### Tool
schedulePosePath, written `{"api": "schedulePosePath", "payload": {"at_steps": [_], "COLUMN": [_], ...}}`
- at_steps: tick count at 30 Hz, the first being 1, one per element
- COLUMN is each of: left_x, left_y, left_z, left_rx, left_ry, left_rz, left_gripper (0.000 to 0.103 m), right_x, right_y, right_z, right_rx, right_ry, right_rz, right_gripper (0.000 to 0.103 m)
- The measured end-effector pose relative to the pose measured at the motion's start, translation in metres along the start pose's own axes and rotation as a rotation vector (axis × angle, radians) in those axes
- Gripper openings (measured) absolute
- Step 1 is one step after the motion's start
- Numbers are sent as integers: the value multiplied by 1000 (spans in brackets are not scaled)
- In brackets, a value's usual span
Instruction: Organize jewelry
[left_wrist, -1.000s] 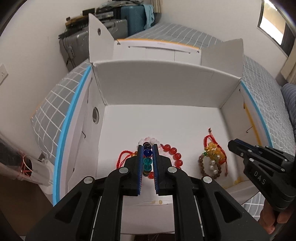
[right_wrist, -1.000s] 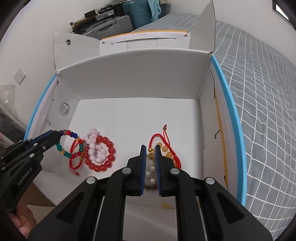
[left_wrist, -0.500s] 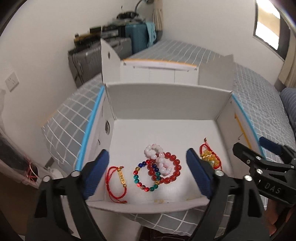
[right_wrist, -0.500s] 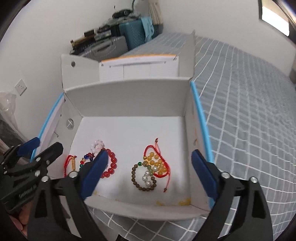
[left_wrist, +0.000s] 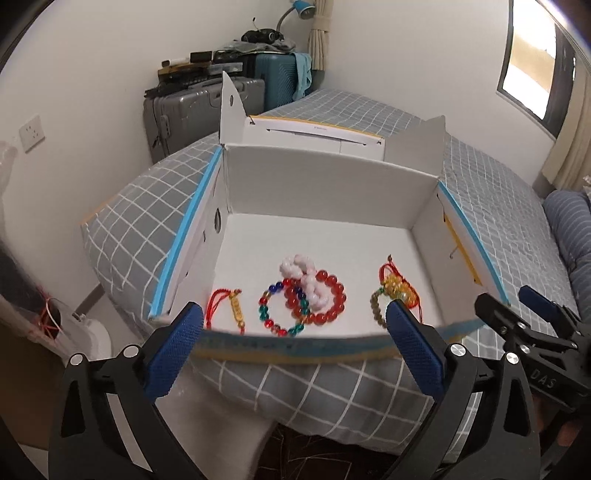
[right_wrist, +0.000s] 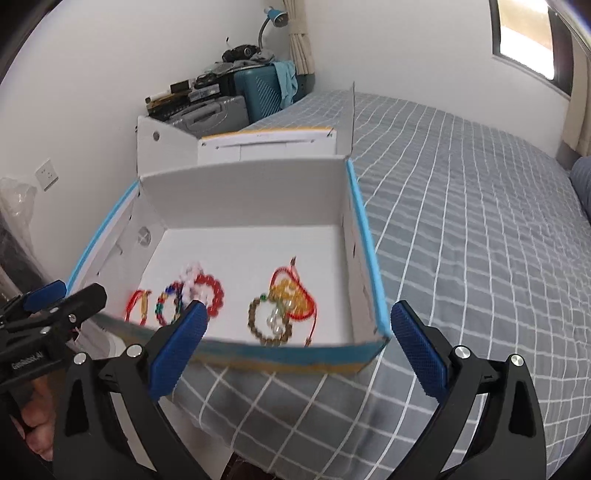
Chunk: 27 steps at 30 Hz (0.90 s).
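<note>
Jewelry in an open white box (left_wrist: 325, 184) on a grey checked bed (left_wrist: 480, 192).
From the left along the box's near edge: a red cord bracelet (left_wrist: 225, 306), a multicoloured bead bracelet (left_wrist: 275, 314), a red bead bracelet (left_wrist: 328, 295) under a pale pink one (left_wrist: 303, 273), then a red-cord, amber and brown-bead cluster (left_wrist: 395, 291). The left gripper (left_wrist: 295, 350) is opening with nothing between its blue pads; the right gripper (right_wrist: 295, 350) gapes wide, empty.

White walls (left_wrist: 406, 55), grey checked bed (right_wrist: 461, 184), stacked suitcases (left_wrist: 207, 107), bright window (left_wrist: 532, 70), beige curtain (left_wrist: 321, 33)
</note>
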<state>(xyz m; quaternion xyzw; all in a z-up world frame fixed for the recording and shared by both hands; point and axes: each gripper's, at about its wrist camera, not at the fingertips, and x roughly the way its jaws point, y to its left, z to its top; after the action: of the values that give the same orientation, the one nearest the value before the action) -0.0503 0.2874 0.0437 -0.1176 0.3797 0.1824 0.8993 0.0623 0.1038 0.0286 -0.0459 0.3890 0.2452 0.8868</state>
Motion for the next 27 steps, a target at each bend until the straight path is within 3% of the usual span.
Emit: {"api": "schedulePosePath", "payload": {"at_steps": [3,19,27], "left_x": [0,-2,-5], "left_y": [-1,-9,-5], "left_z": [-9,-20,-16], "left_rx": [22,91,61], "left_ry": [1,3,9], "left_rz": [41,82,81], "left_gripper": [97,97,97], "right_x": [5,10,9], "right_y": [2,8,9], "right_z": [-5,-12,-12], "right_rx": [-5,-34,-35], "right_ry": [18,42,41], "right_rz": [2,-31,-31], "right_gripper": [96,96,96]}}
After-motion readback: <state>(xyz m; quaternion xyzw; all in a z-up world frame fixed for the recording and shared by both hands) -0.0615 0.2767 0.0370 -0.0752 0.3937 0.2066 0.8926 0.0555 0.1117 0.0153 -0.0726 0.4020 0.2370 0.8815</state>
